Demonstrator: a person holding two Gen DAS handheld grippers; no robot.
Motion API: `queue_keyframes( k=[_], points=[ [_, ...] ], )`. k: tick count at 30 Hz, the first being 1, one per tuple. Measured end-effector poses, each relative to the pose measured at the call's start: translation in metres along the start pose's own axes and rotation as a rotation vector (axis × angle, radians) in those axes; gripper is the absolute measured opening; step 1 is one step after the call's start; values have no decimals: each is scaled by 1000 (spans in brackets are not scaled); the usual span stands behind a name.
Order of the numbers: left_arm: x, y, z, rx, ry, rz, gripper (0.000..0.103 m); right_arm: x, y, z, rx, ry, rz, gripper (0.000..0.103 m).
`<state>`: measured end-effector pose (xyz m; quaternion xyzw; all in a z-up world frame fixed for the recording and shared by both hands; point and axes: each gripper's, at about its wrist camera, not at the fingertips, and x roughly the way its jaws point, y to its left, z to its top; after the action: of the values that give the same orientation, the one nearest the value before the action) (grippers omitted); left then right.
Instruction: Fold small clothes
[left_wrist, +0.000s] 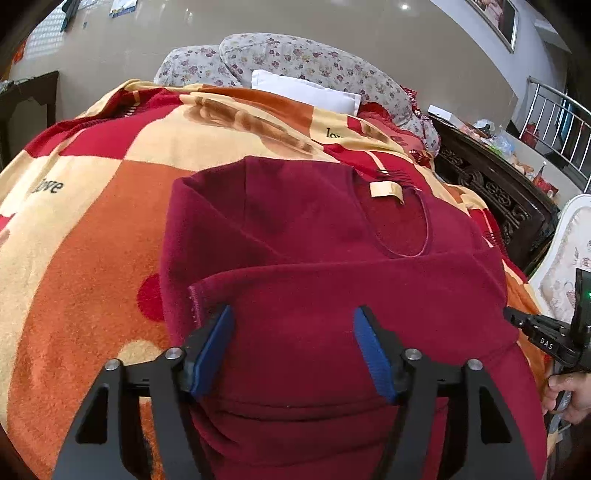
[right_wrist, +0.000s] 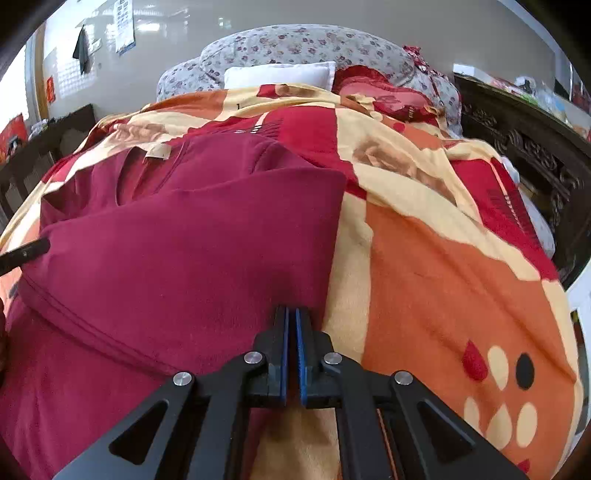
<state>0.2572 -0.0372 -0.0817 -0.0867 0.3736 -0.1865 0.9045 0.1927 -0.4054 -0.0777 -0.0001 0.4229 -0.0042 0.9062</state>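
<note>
Slippage threatens the fold if we lift: right gripper sits clenched at the garment edge, left gripper released above it.

My left tool points forward and downward, its blue pads spread wide apart with nothing pressed between them. My right tool tilts down more steeply, its two blue pads drawn together with only a sliver of gap. Far right in the left view, my right hand grips that tool's handle.
</note>
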Motion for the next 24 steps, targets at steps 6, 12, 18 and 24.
queue_keyframes(
  k=[6,12,18,24],
  points=[
    [4,-9,0,40,11,49,73,-23,7,32,-33,-29,9,4],
    [4,-9,-1,31,7,41,73,14,2,78,32,12,-62,4],
    [6,-8,1,28,12,41,73,51,3,67,0,72,-133,4],
    [7,-7,2,31,13,49,73,1,30,85,23,-14,-94,4]
  ],
)
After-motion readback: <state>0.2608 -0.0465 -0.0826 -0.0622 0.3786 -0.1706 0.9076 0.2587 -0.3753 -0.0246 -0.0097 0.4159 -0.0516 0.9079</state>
